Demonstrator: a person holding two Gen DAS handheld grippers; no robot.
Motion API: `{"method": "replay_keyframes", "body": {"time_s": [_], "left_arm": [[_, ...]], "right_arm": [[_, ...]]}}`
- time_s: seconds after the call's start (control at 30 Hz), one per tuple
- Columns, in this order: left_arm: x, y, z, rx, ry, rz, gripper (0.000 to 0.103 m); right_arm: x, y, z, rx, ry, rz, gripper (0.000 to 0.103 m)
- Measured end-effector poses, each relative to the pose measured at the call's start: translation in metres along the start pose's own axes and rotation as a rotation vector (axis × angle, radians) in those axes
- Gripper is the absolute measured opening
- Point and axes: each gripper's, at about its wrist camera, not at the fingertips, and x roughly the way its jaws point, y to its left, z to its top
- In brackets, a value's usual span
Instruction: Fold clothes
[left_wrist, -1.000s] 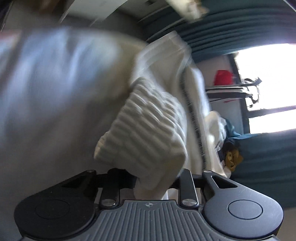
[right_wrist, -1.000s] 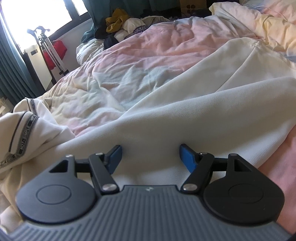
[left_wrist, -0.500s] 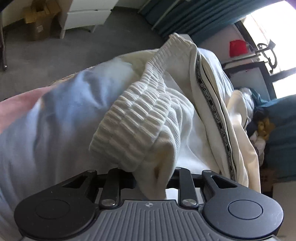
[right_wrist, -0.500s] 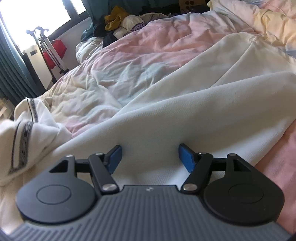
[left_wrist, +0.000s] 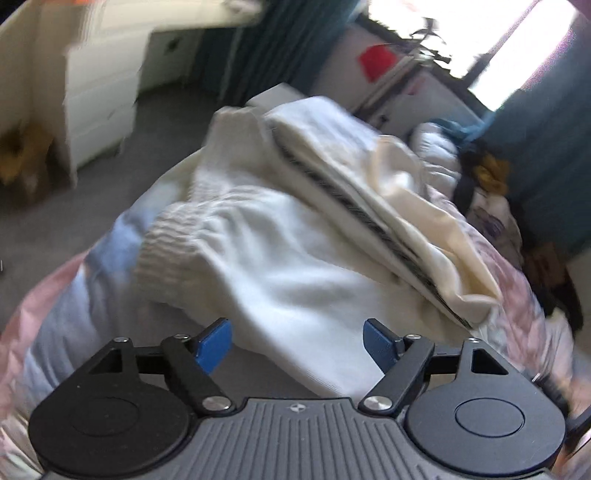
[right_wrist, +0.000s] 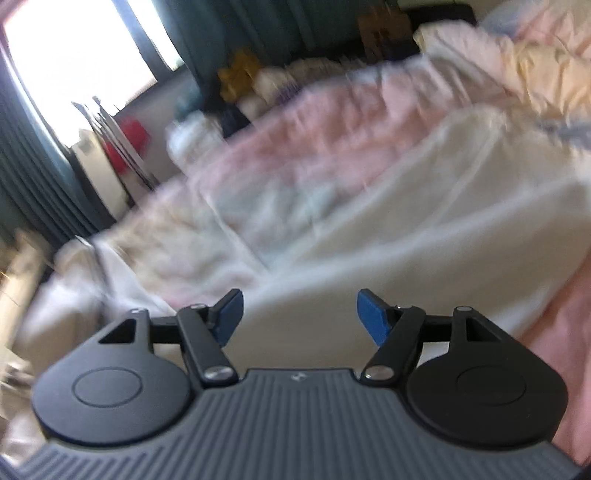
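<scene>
A white garment (left_wrist: 295, 251) with a ribbed waistband (left_wrist: 173, 236) and a black striped side band (left_wrist: 354, 206) lies bunched on the pastel duvet (left_wrist: 62, 317). My left gripper (left_wrist: 297, 343) hovers above it, its jaws opening, blue pads apart and nothing pressed between them. In the right wrist view the same cream garment (right_wrist: 424, 236) stretches across the pink and white duvet (right_wrist: 332, 147). My right gripper (right_wrist: 299, 317) stands open just over the cloth, its pads clear of the fabric. Both views are blurred.
White drawers (left_wrist: 99, 88) and grey floor (left_wrist: 48, 218) lie off the bed's left edge. A heap of other clothes (right_wrist: 243, 85) sits by the teal curtains (right_wrist: 33, 184) and bright window. A red object (right_wrist: 125, 144) stands on a white unit.
My left gripper has let go of the ribbed waistband, opened wide and risen, and the band has dropped onto the bed. My right gripper has lifted a little and stayed open.
</scene>
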Motion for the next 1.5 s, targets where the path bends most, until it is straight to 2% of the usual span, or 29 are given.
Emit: {"method": "replay_keyframes", "body": {"time_s": [0.07, 0.17, 0.27, 0.33, 0.4, 0.53, 0.63, 0.77, 0.87, 0.9, 0.93, 1.0, 1.03, 1.07, 1.23, 1.37, 1.43, 1.5], "left_arm": [[0.003, -0.026, -0.008, 0.083, -0.041, -0.016, 0.082], [0.019, -0.061, -0.022, 0.165, -0.086, -0.059, 0.082], [0.051, -0.089, -0.034, 0.197, -0.079, -0.154, 0.082], [0.073, -0.102, -0.04, 0.257, -0.047, -0.246, 0.082], [0.099, -0.113, -0.043, 0.298, -0.032, -0.269, 0.082], [0.139, -0.113, -0.045, 0.263, 0.018, -0.308, 0.081], [0.16, -0.106, -0.045, 0.252, 0.023, -0.308, 0.081], [0.172, -0.099, -0.044, 0.211, 0.04, -0.313, 0.081], [0.172, -0.098, -0.045, 0.216, 0.043, -0.329, 0.082], [0.172, -0.1, -0.046, 0.223, 0.042, -0.336, 0.082], [0.172, -0.101, -0.047, 0.231, 0.041, -0.342, 0.082], [0.172, -0.102, -0.048, 0.239, 0.042, -0.349, 0.082], [0.171, -0.103, -0.049, 0.239, 0.043, -0.351, 0.082], [0.171, -0.103, -0.049, 0.239, 0.042, -0.351, 0.082], [0.17, -0.101, -0.048, 0.229, 0.029, -0.342, 0.082], [0.169, -0.1, -0.048, 0.23, 0.025, -0.328, 0.082], [0.169, -0.101, -0.048, 0.234, 0.024, -0.325, 0.082], [0.169, -0.101, -0.048, 0.237, 0.024, -0.322, 0.082]], "right_arm": [[-0.018, -0.006, 0.011, 0.013, -0.052, 0.039, 0.071], [-0.03, -0.034, 0.028, 0.093, -0.108, 0.013, 0.071], [-0.032, -0.078, 0.044, 0.233, -0.128, -0.038, 0.072], [-0.036, -0.115, 0.049, 0.381, -0.139, -0.047, 0.072], [-0.044, -0.151, 0.05, 0.491, -0.167, -0.078, 0.072], [-0.054, -0.215, 0.041, 0.63, -0.226, -0.219, 0.072], [-0.043, -0.254, 0.028, 0.782, -0.238, -0.218, 0.072], [-0.007, -0.275, 0.023, 0.808, -0.194, -0.269, 0.071], [0.011, -0.269, 0.029, 0.725, -0.213, -0.294, 0.067], [0.012, -0.266, 0.031, 0.701, -0.221, -0.288, 0.057], [0.014, -0.264, 0.031, 0.683, -0.229, -0.276, 0.043], [0.015, -0.261, 0.032, 0.654, -0.238, -0.267, 0.024], [0.015, -0.261, 0.033, 0.647, -0.237, -0.275, 0.015], [0.013, -0.262, 0.033, 0.642, -0.243, -0.284, 0.012], [-0.008, -0.258, 0.039, 0.621, -0.323, -0.322, 0.006], [-0.028, -0.251, 0.039, 0.606, -0.391, -0.402, 0.006], [-0.032, -0.256, 0.036, 0.636, -0.383, -0.468, 0.006], [-0.032, -0.263, 0.028, 0.657, -0.337, -0.506, 0.006]]}}
